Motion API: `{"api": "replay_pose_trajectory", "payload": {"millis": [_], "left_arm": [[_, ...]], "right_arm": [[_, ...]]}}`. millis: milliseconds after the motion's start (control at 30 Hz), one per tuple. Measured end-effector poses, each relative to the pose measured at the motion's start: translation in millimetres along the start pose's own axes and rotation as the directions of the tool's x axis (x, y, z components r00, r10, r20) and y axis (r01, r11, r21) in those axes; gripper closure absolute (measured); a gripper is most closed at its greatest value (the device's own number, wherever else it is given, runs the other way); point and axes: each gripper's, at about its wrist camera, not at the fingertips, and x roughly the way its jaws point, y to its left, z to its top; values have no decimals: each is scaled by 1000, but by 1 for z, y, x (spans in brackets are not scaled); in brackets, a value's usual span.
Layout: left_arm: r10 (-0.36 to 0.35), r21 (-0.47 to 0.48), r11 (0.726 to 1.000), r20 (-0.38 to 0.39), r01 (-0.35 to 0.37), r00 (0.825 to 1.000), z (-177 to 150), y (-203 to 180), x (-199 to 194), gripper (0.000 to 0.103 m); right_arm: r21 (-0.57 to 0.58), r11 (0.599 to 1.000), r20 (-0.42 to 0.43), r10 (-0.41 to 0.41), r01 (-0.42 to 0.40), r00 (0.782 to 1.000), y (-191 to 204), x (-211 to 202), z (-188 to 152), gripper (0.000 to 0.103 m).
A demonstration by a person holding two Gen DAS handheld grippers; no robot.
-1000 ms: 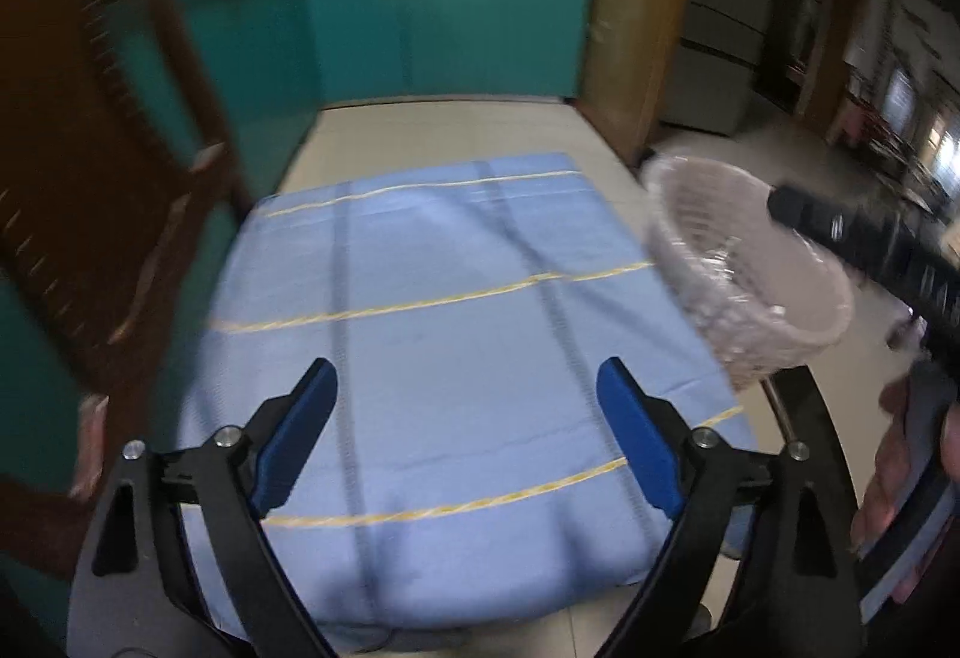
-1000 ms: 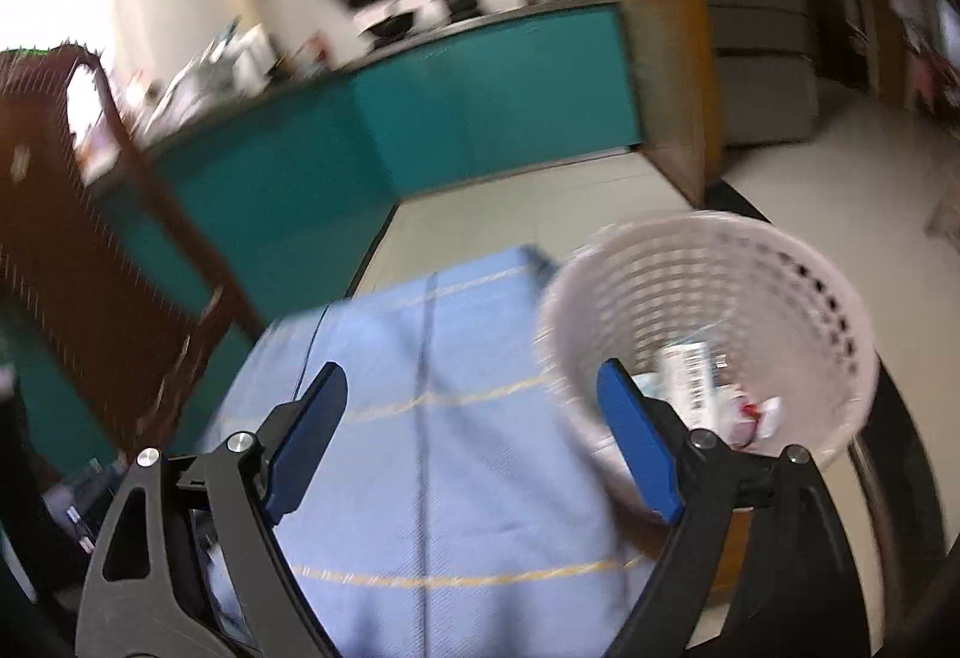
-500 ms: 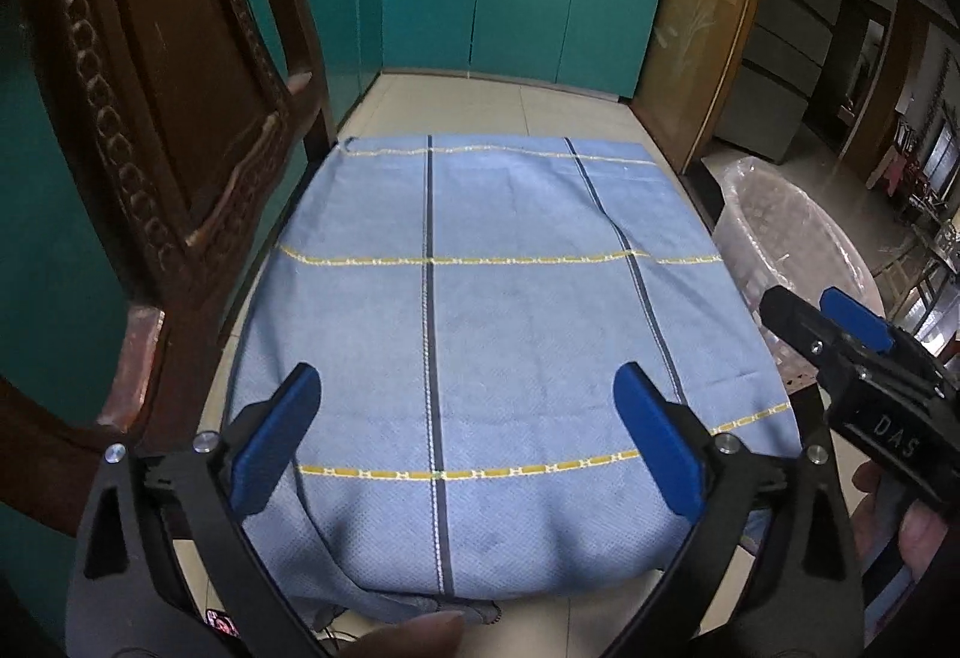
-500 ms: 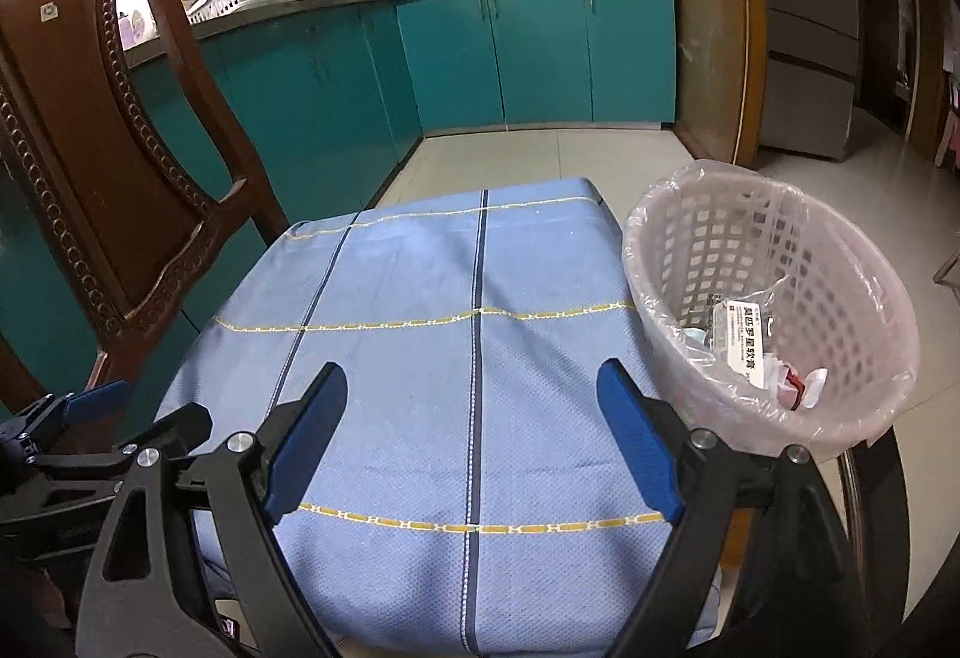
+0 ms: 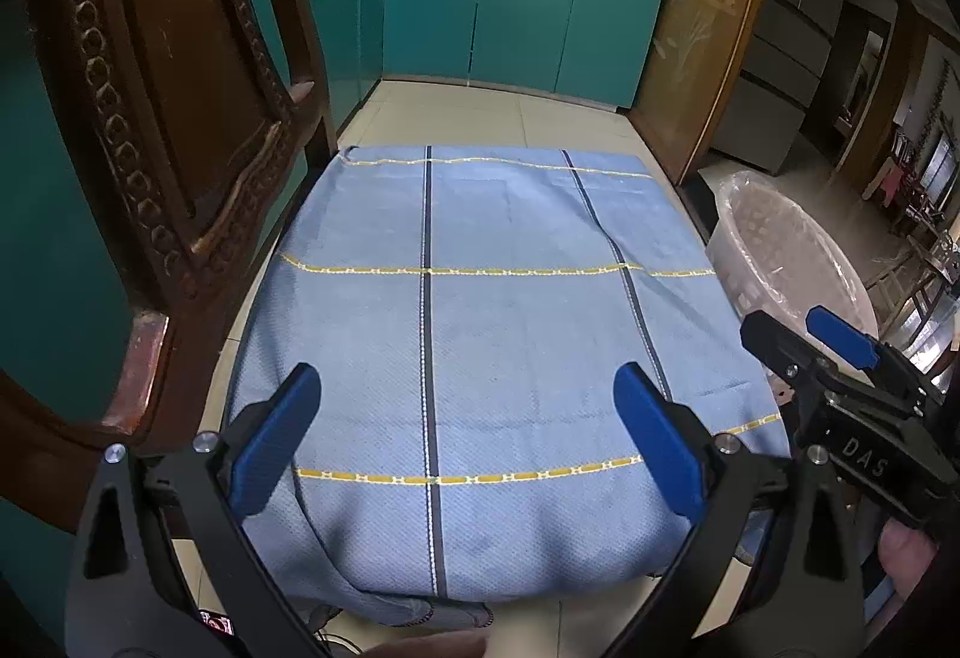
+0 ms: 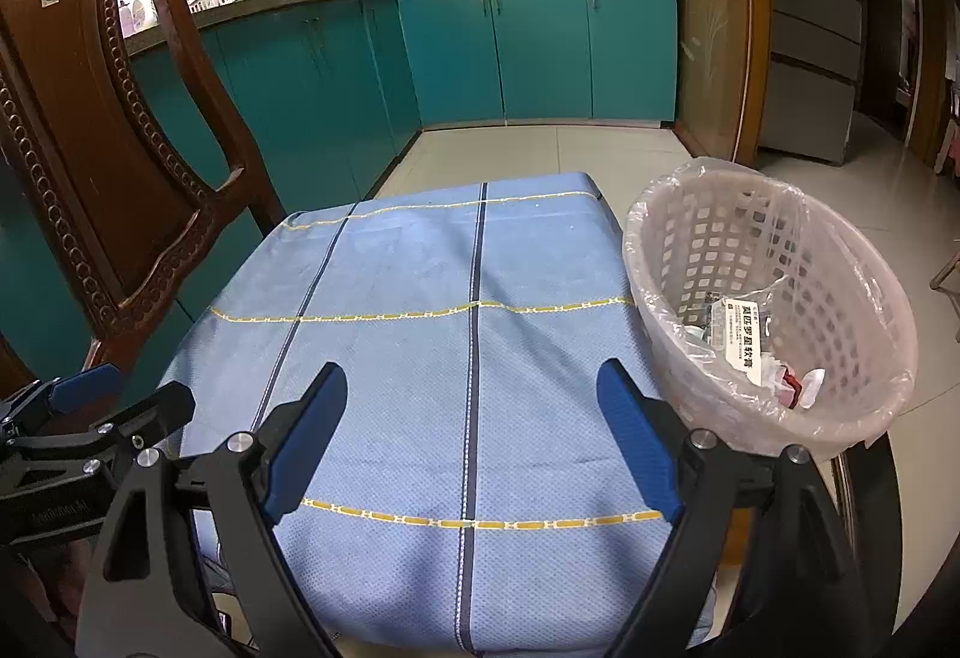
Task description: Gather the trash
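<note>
The trash (image 6: 747,340) is in the white basket (image 6: 864,262), which sits at the right edge of the table. The blue cloth (image 6: 420,358) on the table has nothing on it. The left gripper (image 5: 465,442) and right gripper (image 6: 471,439) both have their jaws wide apart and hold nothing. The job looks about done

Pale blue cloth crossed by dark blue and yellow stripes, beside a pinkish-white basket.
The cloth (image 6: 420,358) has dark blue lengthwise stripes and yellow dashed cross stripes. The latticed basket (image 6: 840,262) at its right edge is lined with clear plastic and holds a white wrapper (image 6: 741,337) with black print. The cabinets (image 6: 540,45) are teal. The carved chair (image 6: 90,147) is dark reddish brown.
</note>
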Motion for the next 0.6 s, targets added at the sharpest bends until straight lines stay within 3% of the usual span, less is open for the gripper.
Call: {"api": "replay_pose_trajectory", "payload": {"millis": [600], "left_arm": [[6, 1, 1000, 6, -6, 1000, 0, 1, 0, 5]], "right_arm": [[-13, 1000, -8, 4, -4, 1000, 2, 1, -1, 19]]}}
